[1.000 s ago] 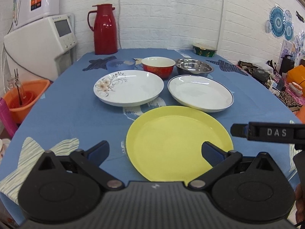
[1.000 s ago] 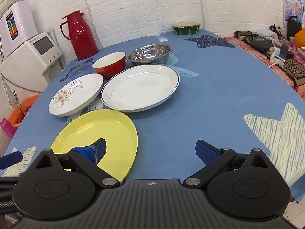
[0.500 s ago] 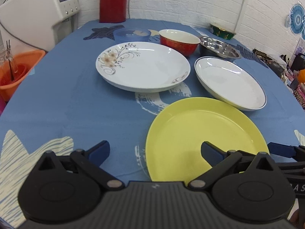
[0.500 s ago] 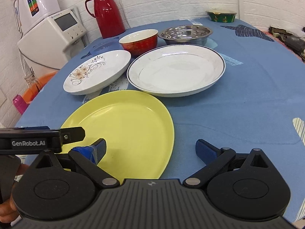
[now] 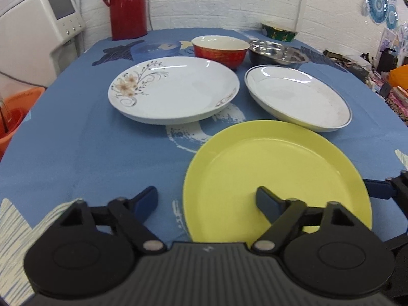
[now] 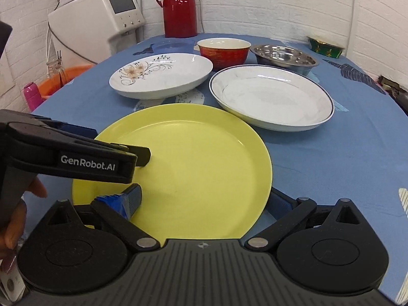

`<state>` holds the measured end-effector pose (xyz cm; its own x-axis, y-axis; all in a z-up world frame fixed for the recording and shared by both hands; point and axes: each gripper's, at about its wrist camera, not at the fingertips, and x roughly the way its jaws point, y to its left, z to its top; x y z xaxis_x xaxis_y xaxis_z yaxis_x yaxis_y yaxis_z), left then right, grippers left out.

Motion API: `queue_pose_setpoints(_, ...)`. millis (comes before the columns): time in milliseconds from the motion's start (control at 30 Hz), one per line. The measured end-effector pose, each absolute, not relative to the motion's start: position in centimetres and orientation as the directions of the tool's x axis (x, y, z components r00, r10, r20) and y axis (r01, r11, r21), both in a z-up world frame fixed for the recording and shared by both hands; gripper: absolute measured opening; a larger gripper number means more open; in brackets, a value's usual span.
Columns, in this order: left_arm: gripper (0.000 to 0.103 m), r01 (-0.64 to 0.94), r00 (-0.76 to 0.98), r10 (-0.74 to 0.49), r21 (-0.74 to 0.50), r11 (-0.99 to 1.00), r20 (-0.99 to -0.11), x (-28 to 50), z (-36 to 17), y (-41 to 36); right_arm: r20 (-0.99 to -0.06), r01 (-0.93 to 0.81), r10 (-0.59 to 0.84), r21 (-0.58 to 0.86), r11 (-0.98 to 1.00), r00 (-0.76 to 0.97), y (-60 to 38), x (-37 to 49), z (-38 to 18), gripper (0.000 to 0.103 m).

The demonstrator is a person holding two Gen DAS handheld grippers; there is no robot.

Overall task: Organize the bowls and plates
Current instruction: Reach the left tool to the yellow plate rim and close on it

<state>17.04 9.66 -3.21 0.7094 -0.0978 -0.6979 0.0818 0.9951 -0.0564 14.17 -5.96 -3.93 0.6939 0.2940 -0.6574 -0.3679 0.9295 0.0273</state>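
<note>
Closing in on the yellow plate at lower centre of the blue surface, both tongs gape wide: left tongs and right tongs straddle opposite rims. Next, judging by this, one must clamp a rim.
</note>
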Motion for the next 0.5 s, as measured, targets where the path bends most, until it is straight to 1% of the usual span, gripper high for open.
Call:
queue_pose_setpoints(33, 0.058, 0.106, 0.711, -0.121, -0.064, 0.992, -0.693, 16.8, -3.0, 9.4, -0.651, -0.364, 0.294, 0.029, 0.931, 0.700, -5.8, 14.2, -3.9, 0.087)
queue_pose_setpoints(100, 0.057, 0.109, 0.713, -0.118, -0.057, 0.992, -0.691, 16.8, -3.0, 9.1, -0.648, -0.347, 0.284, 0.032, 0.937, 0.707, -5.7, 14.3, -3.8, 0.087)
queue_pose_setpoints(167, 0.052, 0.108, 0.713, -0.133, -0.080, 0.991, -0.688, 16.8, -2.9, 9.6, -0.646, -0.344, 0.282, 0.032, 0.938, 0.709, -5.3, 14.3, -3.6, 0.087)
queue_pose_setpoints(267, 0.053, 0.066, 0.712, -0.107, -0.086, 0.994, -0.694, 16.4, -2.7, 10.6, -0.637, -0.356, 0.319, 0.074, 0.932, 0.702, -4.4, 13.9, -3.0, 0.087)
queue_pose_setpoints(333, 0.053, 0.030, 0.717, -0.091, -0.100, 0.995, -0.691, 15.9, -2.2, 12.1, -0.628, -0.387, 0.333, 0.054, 0.920, 0.703, -3.1, 13.7, -2.7, 0.088)
queue_pose_setpoints(500, 0.051, -0.068, 0.731, 0.023, -0.039, 0.997, -0.682, 14.4, -1.4, 15.8, -0.621, -0.494, 0.434, 0.085, 0.865, 0.653, 0.8, 13.4, -2.7, 0.088)
